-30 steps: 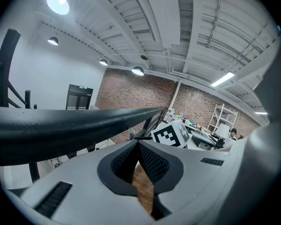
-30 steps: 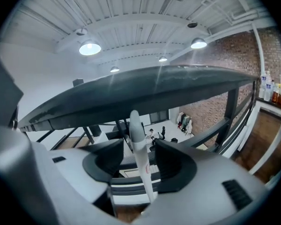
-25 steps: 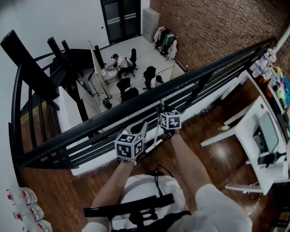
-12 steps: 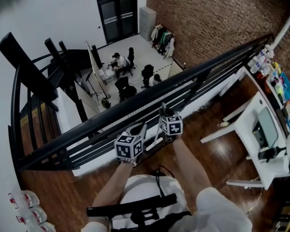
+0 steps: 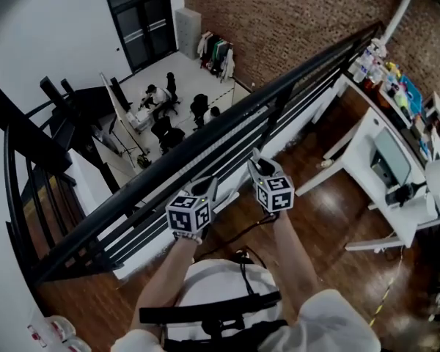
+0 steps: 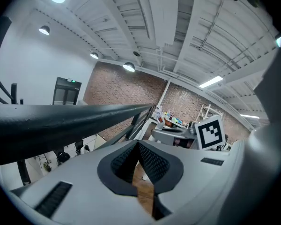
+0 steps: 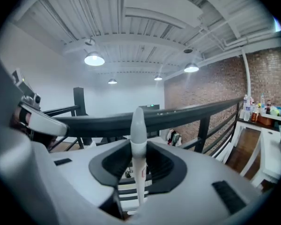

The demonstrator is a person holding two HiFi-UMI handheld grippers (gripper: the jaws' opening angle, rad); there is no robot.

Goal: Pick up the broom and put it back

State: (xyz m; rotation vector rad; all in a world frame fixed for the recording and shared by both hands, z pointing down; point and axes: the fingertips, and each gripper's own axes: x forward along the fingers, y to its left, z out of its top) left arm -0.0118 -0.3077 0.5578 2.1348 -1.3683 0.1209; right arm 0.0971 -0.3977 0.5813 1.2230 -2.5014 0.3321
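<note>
A black railing edges a glossy dark wooden floor beside a white desk; below lie a brick wall, black double doors and office chairs, under round ceiling lamps

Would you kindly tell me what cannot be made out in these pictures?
Broom head: in the right gripper view the handle runs down behind the body of the right tongs; the head view shows no head either.
People downstairs: head view, too small to tell what they do.
Bottles: head view, labels too small.
White packs: head view, cut off by the bottom edge, blurred.
</note>
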